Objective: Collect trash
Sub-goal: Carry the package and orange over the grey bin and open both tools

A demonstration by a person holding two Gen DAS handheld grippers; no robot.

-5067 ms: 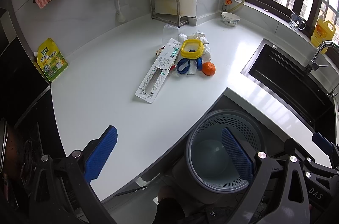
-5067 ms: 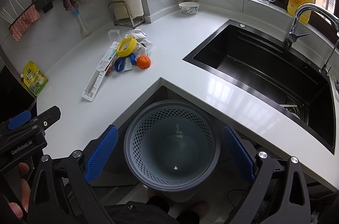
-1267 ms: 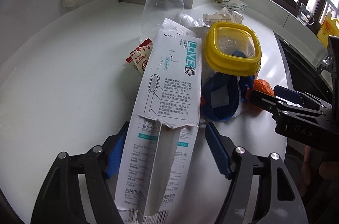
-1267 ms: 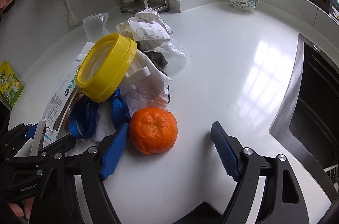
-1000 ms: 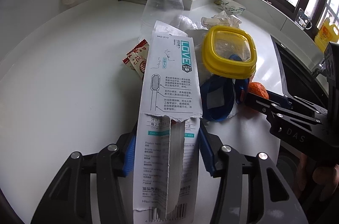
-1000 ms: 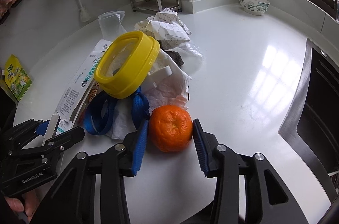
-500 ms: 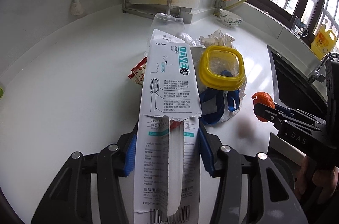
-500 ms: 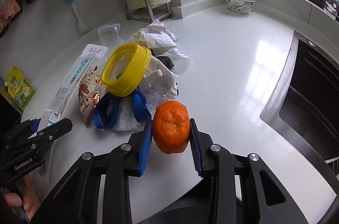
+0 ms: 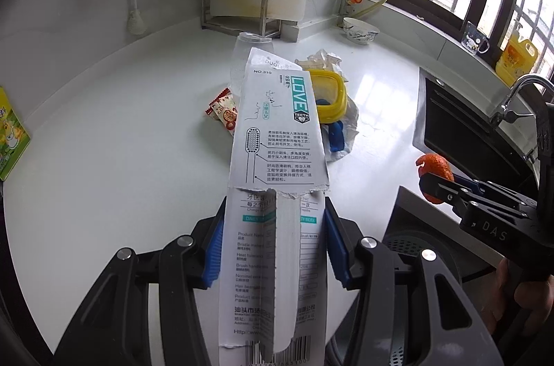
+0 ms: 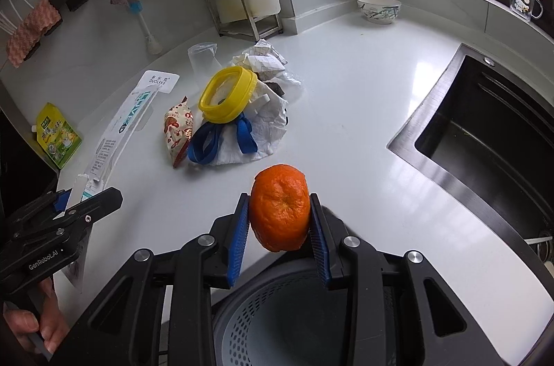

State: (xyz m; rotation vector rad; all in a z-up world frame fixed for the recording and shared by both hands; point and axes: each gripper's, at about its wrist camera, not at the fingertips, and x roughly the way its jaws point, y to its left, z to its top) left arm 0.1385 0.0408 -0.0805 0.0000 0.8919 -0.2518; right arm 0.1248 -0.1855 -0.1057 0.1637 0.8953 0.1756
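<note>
My left gripper (image 9: 273, 248) is shut on a long white toothbrush package (image 9: 277, 179), lifted off the counter and sticking forward. My right gripper (image 10: 278, 227) is shut on an orange (image 10: 279, 207), held above the near counter edge, just past the rim of the grey mesh bin (image 10: 304, 310). In the left wrist view the orange (image 9: 434, 170) shows at the right. On the white counter (image 10: 346, 109) stays a pile: a yellow lid (image 10: 226, 96), blue straps (image 10: 221, 137), a white bag (image 10: 266, 127), a snack wrapper (image 10: 176, 127), crumpled paper (image 10: 263, 57) and a clear cup (image 10: 202, 59).
A black sink (image 10: 484, 123) with a tap (image 9: 516, 96) lies to the right. A bowl (image 10: 379, 9), a metal rack (image 10: 239, 12) and hanging cloths stand at the back wall. A green pouch (image 10: 57, 134) lies at the far left. A hand (image 10: 31, 328) grips the left tool.
Both grippers have risen and pulled back from the pile toward the bin. The package has left the counter, and the orange has gone up with the right gripper.
</note>
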